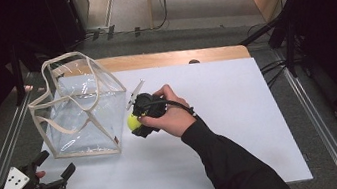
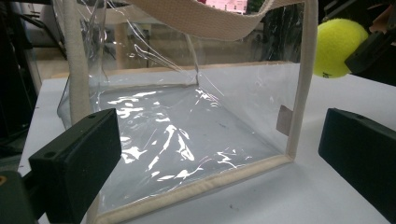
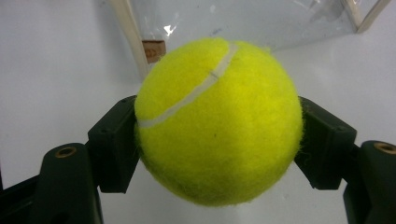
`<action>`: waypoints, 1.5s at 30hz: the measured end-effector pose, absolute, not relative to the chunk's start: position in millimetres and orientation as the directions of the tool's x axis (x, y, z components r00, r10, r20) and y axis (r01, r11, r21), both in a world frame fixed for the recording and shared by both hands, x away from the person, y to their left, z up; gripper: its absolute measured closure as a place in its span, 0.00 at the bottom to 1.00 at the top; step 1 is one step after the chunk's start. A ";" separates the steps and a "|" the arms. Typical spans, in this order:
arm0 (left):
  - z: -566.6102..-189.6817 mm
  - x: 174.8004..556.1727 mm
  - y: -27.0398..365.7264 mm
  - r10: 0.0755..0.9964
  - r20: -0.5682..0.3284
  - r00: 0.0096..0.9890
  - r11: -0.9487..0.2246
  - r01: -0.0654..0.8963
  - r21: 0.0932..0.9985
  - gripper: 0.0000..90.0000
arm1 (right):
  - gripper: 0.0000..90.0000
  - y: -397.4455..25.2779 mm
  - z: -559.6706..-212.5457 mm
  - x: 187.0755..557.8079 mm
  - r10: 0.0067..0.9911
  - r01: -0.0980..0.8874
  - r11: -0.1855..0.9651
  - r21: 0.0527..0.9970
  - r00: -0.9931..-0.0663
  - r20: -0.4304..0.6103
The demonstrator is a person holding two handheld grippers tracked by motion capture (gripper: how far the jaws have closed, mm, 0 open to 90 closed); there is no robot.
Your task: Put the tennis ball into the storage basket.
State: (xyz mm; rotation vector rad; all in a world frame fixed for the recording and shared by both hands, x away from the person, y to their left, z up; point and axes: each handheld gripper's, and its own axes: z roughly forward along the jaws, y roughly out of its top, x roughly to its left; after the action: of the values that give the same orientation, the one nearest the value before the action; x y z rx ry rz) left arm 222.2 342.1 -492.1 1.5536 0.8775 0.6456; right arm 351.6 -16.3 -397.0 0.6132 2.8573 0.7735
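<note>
A yellow tennis ball (image 1: 133, 122) (image 3: 219, 121) (image 2: 337, 46) is clamped between the jaws of my right gripper (image 1: 136, 122) (image 3: 217, 140), held just above the white table beside the right corner of a clear plastic bag (image 1: 80, 110) (image 2: 187, 126) (image 3: 243, 18) with cream trim and handles. The bag stands upright with its mouth open and nothing inside. My left gripper (image 1: 58, 166) (image 2: 219, 154) is open at the table's front left corner, jaws wide apart and pointed at the bag's near wall.
The white table top (image 1: 230, 115) has bare room to the right of the hand. A wooden strip (image 1: 176, 57) runs along the far edge. Dark stands and cables (image 1: 279, 37) are on the floor at the right.
</note>
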 end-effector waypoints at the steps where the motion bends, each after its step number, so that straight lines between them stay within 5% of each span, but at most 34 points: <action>1: -492.0 222.1 342.2 0.822 -0.072 0.565 -0.037 0.178 0.983 0.00 | 0.27 -15.2 -394.9 352.0 0.407 0.348 0.785 0.513 -0.914 -0.002; 45: -492.1 222.4 342.4 0.821 -0.075 0.566 -0.032 0.177 0.984 0.00 | 0.27 5.8 -309.6 369.6 0.343 0.291 0.777 0.559 -0.939 0.012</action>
State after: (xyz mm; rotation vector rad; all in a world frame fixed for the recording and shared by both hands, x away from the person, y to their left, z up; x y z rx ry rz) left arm 222.4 342.4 -492.1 1.5479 0.8764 0.6419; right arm 369.6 5.8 -309.6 0.5137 2.8751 0.8823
